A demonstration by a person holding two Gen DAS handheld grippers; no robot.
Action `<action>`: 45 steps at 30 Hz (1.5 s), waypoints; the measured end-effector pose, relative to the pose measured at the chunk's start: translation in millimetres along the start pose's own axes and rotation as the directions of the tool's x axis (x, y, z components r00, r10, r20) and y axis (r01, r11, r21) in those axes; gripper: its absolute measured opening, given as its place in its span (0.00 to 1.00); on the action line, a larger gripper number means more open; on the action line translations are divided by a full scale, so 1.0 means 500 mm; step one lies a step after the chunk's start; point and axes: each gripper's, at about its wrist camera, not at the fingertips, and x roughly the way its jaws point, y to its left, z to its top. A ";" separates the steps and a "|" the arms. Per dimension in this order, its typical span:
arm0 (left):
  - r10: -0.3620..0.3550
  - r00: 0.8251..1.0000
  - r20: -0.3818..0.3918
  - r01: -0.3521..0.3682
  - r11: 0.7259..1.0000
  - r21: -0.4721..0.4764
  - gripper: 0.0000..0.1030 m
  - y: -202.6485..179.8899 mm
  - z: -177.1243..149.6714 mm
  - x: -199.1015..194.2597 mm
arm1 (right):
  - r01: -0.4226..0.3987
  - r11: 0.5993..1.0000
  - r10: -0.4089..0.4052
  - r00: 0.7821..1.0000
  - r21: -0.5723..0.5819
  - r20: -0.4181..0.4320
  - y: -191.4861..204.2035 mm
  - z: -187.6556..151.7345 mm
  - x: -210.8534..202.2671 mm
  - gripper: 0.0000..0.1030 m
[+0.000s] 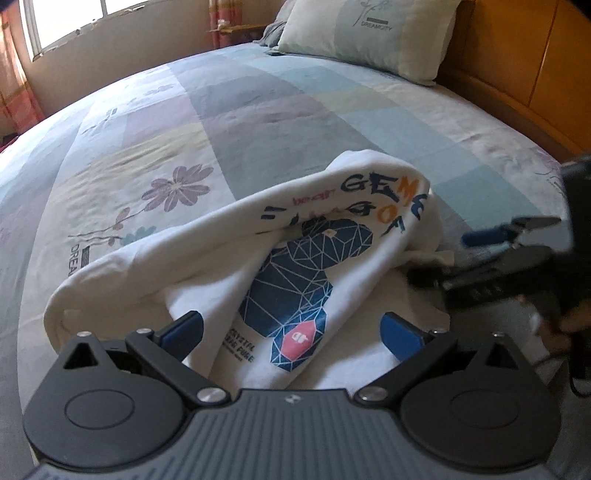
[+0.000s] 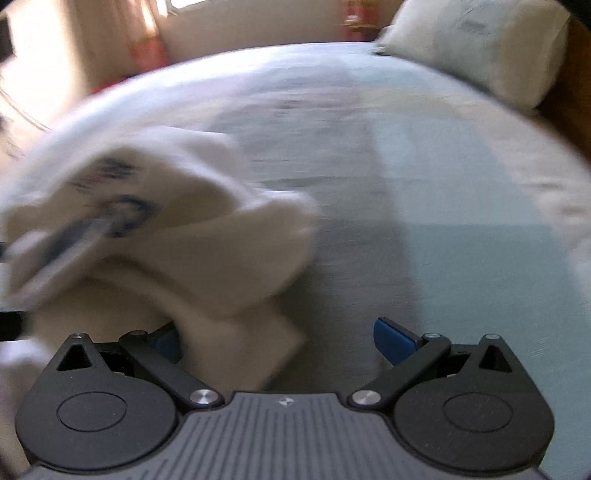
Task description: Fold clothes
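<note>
White T-shirt [image 1: 207, 266] with navy geometric bear print, partly folded. Bunched in a loose roll, print facing up. Lies on bed [image 1: 258, 110].

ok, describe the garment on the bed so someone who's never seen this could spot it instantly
Start at the bed with its pastel patchwork cover and a pillow at the headboard. Near the foot edge lies a crumpled white T-shirt. It is the only garment there, marked by a navy geometric print and colourful lettering.
</note>
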 end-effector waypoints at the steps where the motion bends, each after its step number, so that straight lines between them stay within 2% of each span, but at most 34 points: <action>1: -0.001 1.000 -0.001 0.001 1.000 -0.002 0.98 0.001 -0.002 -0.002 | 0.026 1.000 -0.026 1.000 -0.003 0.014 -0.008 0.002 -0.002 1.00; 5: -0.023 1.000 -0.017 0.023 1.000 0.009 0.98 -0.005 0.003 0.003 | 0.053 0.999 -0.053 0.998 0.008 0.015 -0.051 0.005 -0.010 1.00; 7: -0.043 0.999 -0.016 0.044 0.999 0.030 0.98 -0.018 0.008 0.005 | 0.017 1.000 -0.017 1.000 0.010 -0.012 -0.060 0.008 -0.007 1.00; 9: -0.064 0.998 -0.014 0.065 0.997 0.051 0.98 -0.031 0.013 0.007 | 0.008 0.999 -0.010 1.000 -0.039 -0.027 -0.048 0.010 0.000 1.00; 12: -0.086 0.996 -0.009 0.087 0.993 0.075 0.98 -0.049 0.020 0.004 | 0.058 0.995 -0.058 0.998 -0.078 -0.003 -0.048 0.017 0.012 1.00; 15: -0.083 0.997 -0.005 0.083 0.992 0.090 0.98 -0.057 0.018 -0.006 | 0.102 0.995 -0.102 0.995 0.005 0.004 -0.089 0.035 0.015 1.00; 18: -0.069 0.998 0.000 0.069 0.993 0.093 0.98 -0.060 0.015 -0.013 | 0.228 0.974 -0.228 0.973 -0.005 0.047 -0.115 0.044 -0.002 1.00; 24: -0.072 0.997 0.002 0.071 0.993 0.093 0.98 -0.071 0.016 -0.013 | 0.380 0.922 -0.384 0.922 0.076 0.051 -0.234 0.067 -0.018 1.00; 27: -0.069 0.998 0.003 0.068 0.992 0.102 0.98 -0.079 0.020 -0.011 | 0.481 0.865 -0.491 0.870 0.141 0.042 -0.311 0.073 -0.029 1.00; 29: -0.072 0.997 0.002 0.071 0.992 0.103 0.98 -0.082 0.023 -0.009 | 0.497 0.847 -0.509 0.860 0.189 0.020 -0.369 0.078 -0.037 1.00; 32: -0.069 0.998 -0.003 0.069 0.992 0.105 0.98 -0.085 0.023 -0.006 | 0.553 0.799 -0.568 0.823 0.237 -0.006 -0.442 0.082 -0.051 1.00; 35: -0.068 0.998 -0.006 0.068 0.992 0.106 0.98 -0.086 0.023 -0.005 | 0.574 0.774 -0.587 0.809 0.266 -0.034 -0.499 0.081 -0.064 1.00; 37: -0.064 0.998 -0.008 0.065 0.992 0.105 0.98 -0.085 0.022 -0.006 | 0.594 0.760 -0.605 0.795 0.263 -0.050 -0.517 0.078 -0.067 1.00; 41: -0.052 0.999 -0.004 0.052 0.993 0.105 0.98 -0.079 0.020 -0.013 | 0.589 0.763 -0.593 0.801 0.267 -0.074 -0.537 0.069 -0.068 1.00; 45: -0.038 0.999 -0.002 0.038 0.995 0.097 0.98 -0.067 0.019 -0.020 | 0.627 0.739 -0.628 0.774 0.246 -0.085 -0.544 0.069 -0.083 1.00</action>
